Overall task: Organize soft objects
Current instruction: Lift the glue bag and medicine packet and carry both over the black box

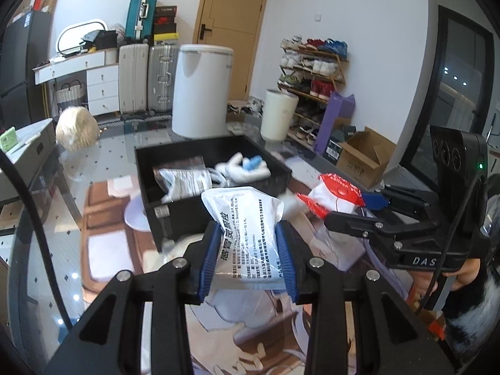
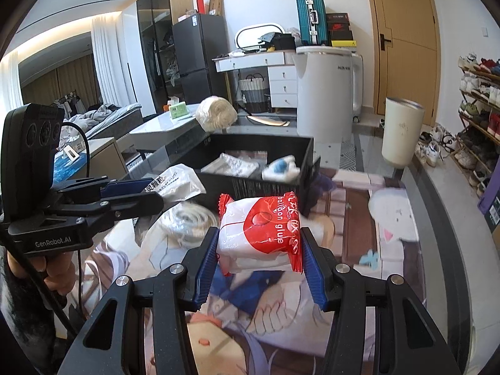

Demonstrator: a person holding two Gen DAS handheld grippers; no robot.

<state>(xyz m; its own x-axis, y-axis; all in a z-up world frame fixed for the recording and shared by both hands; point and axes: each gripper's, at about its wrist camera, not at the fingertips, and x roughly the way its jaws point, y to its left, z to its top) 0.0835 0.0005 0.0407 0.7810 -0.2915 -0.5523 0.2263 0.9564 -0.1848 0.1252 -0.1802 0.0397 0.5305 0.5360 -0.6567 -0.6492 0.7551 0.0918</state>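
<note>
My left gripper (image 1: 248,237) is shut on a white plastic packet with black printed text (image 1: 247,218), held above the table just in front of the black open box (image 1: 175,212). My right gripper (image 2: 259,243) is shut on a red-and-white "balloon glue" packet (image 2: 262,231), also held near the box's front right corner (image 2: 307,187). The box holds a white printed packet (image 1: 184,181) and a white-and-blue soft item (image 1: 247,165). The right gripper shows in the left wrist view (image 1: 331,211); the left gripper shows in the right wrist view (image 2: 157,193).
A clear bag with coiled tubing (image 2: 190,222) lies on the illustrated table mat (image 2: 343,265). Beyond the table stand a white bin (image 1: 201,90), a cream bin (image 1: 278,115), a fuzzy cream ball (image 1: 76,128), a shoe rack (image 1: 312,75) and a cardboard box (image 1: 365,156).
</note>
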